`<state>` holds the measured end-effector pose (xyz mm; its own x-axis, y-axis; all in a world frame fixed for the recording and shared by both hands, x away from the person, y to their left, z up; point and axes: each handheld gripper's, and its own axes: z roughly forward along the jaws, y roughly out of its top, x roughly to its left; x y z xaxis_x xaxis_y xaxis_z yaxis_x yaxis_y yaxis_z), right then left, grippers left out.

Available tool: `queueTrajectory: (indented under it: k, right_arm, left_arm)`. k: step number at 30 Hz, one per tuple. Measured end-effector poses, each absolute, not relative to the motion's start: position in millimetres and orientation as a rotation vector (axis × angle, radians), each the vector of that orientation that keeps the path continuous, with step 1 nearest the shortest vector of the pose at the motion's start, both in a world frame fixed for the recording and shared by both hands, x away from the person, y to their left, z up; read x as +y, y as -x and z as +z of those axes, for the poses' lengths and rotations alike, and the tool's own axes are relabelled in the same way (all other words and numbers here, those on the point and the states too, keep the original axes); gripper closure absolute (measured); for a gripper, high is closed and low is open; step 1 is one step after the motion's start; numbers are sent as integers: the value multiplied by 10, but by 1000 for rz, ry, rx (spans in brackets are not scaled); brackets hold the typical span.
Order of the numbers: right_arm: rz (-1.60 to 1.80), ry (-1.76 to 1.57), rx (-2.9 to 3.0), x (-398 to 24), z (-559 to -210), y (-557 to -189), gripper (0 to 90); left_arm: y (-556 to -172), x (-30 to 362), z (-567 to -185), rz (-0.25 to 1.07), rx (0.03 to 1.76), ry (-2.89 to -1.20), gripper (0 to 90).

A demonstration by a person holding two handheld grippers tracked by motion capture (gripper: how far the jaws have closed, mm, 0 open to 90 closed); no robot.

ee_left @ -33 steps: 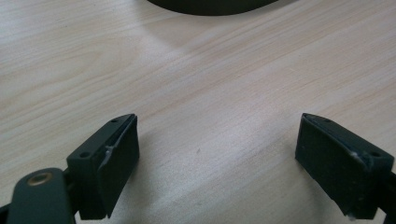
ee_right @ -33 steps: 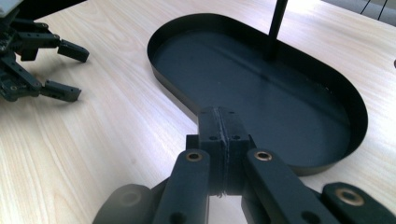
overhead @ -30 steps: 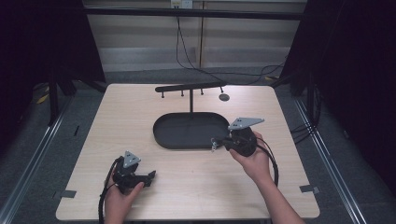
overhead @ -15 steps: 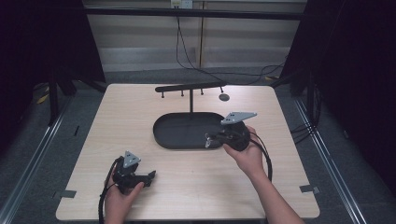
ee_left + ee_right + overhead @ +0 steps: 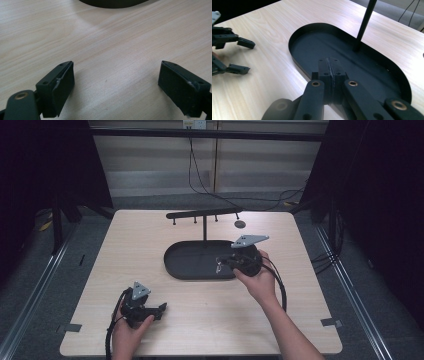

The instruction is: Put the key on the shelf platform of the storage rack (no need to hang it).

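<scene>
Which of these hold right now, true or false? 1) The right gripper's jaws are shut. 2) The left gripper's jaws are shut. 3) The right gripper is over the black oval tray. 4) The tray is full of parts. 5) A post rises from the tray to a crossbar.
1) True: the right gripper has its jaws pressed together, with nothing visible between them.
2) False: the left gripper has its jaws wide apart over the bare wooden table.
3) True: it sits at the near right rim of the black oval tray.
4) False: the tray's visible floor is bare.
5) True: the post carries a crossbar with small pegs beneath.
</scene>
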<state>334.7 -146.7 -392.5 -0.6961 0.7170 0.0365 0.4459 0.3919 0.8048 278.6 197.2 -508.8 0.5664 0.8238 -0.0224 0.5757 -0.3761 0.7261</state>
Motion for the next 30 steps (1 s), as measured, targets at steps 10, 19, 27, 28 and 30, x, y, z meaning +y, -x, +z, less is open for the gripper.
queueTrajectory:
  k: [10, 19, 27, 28, 30]
  right_arm:
    - [1180, -1030, 2310, -1437, -3912, -3474, 898]
    - [1159, -1053, 2289, -1432, -3944, -3589, 898]
    - [1150, -1072, 2274, -1427, -3981, -3696, 898]
    - [1151, -1075, 2274, -1420, -3991, -3708, 897]
    - [1148, -1076, 2273, -1406, -4012, -3726, 897]
  left_arm:
    - [-2788, 1977, -5085, 455, 1111, -2103, 134]
    - [-2788, 1977, -5085, 456, 1111, -2104, 134]
    - [-2788, 1976, -5086, 455, 1111, -2102, 134]
    - [-2786, 1972, -5088, 452, 1115, -2096, 134]
    - [-2786, 1972, -5088, 453, 1116, -2096, 134]
